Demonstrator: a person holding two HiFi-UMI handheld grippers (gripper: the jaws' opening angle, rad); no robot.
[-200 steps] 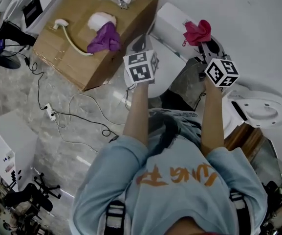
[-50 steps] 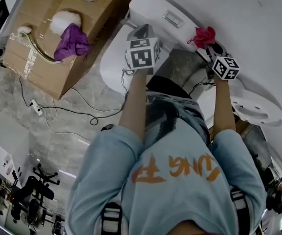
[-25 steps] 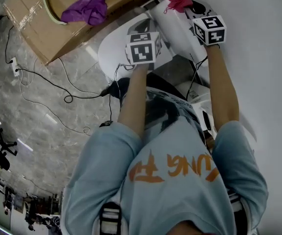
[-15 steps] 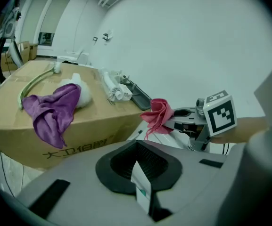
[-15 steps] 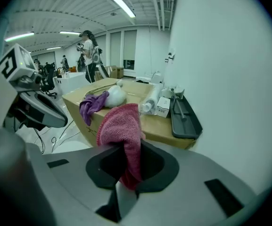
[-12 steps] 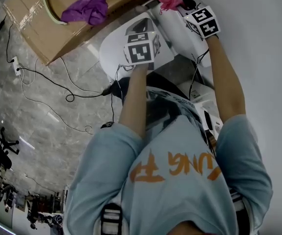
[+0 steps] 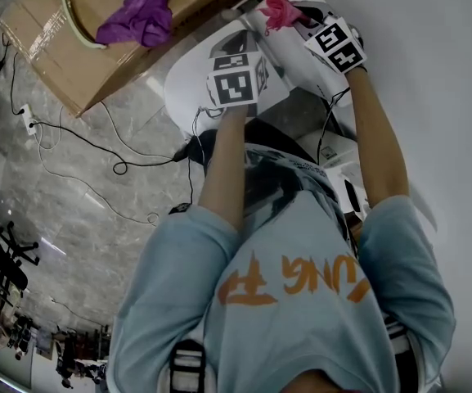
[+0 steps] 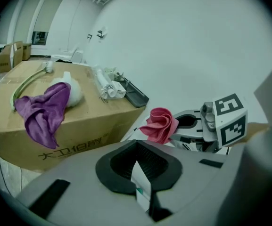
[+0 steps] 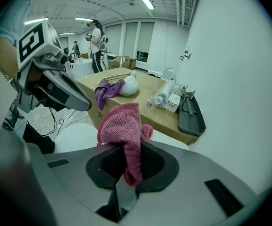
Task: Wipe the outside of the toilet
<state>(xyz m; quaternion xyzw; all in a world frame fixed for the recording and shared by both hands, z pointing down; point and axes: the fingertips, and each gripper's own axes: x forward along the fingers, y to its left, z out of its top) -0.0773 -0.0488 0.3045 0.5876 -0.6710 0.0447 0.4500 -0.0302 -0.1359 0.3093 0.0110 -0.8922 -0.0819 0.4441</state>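
Two tongs over the toilet [image 7: 188,84]: your right tongs [image 9: 125,175] clamp the pink cloth [image 9: 122,124], left tongs [image 8: 143,189] closed, empty. Wiping looks about to begin; press the cloth down beneath them.

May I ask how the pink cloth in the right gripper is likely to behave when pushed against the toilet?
The pink cloth is probably floppy: it slumps in folds above the right gripper that pinches it. It looks light, so it should bunch up instead of pushing back. Its ribbed texture likely grips more than slides.
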